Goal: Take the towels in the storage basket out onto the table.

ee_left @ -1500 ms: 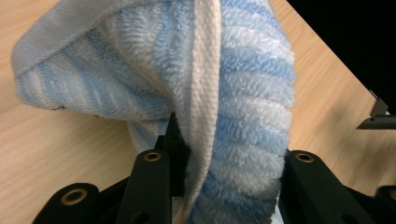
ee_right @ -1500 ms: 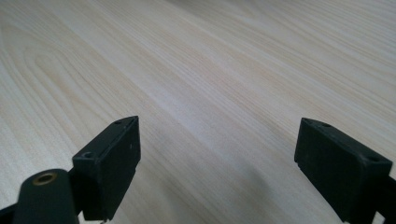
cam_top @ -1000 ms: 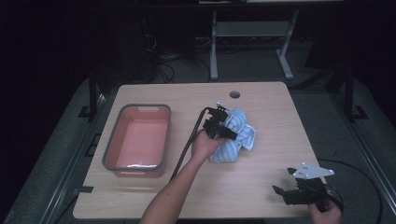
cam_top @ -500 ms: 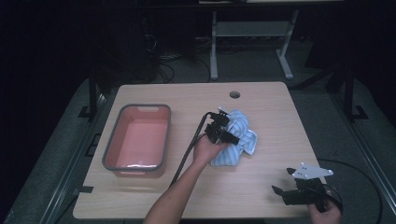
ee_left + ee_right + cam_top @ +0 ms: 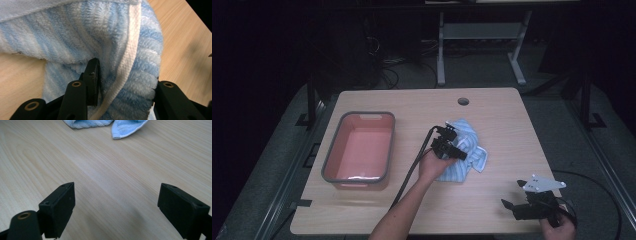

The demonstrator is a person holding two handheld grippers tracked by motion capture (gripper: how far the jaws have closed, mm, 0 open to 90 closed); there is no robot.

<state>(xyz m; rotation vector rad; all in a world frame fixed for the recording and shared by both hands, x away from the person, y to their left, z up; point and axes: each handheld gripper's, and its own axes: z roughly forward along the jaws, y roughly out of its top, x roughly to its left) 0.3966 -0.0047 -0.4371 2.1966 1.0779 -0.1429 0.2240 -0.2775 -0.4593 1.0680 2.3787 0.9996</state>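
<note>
A blue and white striped towel [image 5: 473, 139] lies crumpled on the wooden table [image 5: 502, 120], right of centre. My left gripper [image 5: 451, 146] rests on its left part, pointing right. In the left gripper view, a thick fold of the towel [image 5: 75, 37] fills the gap between the jaws of the left gripper [image 5: 127, 75]. These jaws have just been opening and stand loosely around the fold. My right gripper [image 5: 511, 205] sits open near the table's front right corner. Bare wood lies between the jaws of the right gripper [image 5: 115, 195], and the towel's edge [image 5: 125, 126] is far ahead.
A pink bin with a grey rim [image 5: 332, 156] stands on the left of the table. A round cable hole [image 5: 463, 101] sits near the far edge. The left gripper's black cable [image 5: 412, 170] trails along the forearm. Dark floor and a metal stand lie beyond the table.
My left hand has sunk and come slightly nearer with the towel, which now sits lower and flatter on the table. The right gripper has stayed put.
</note>
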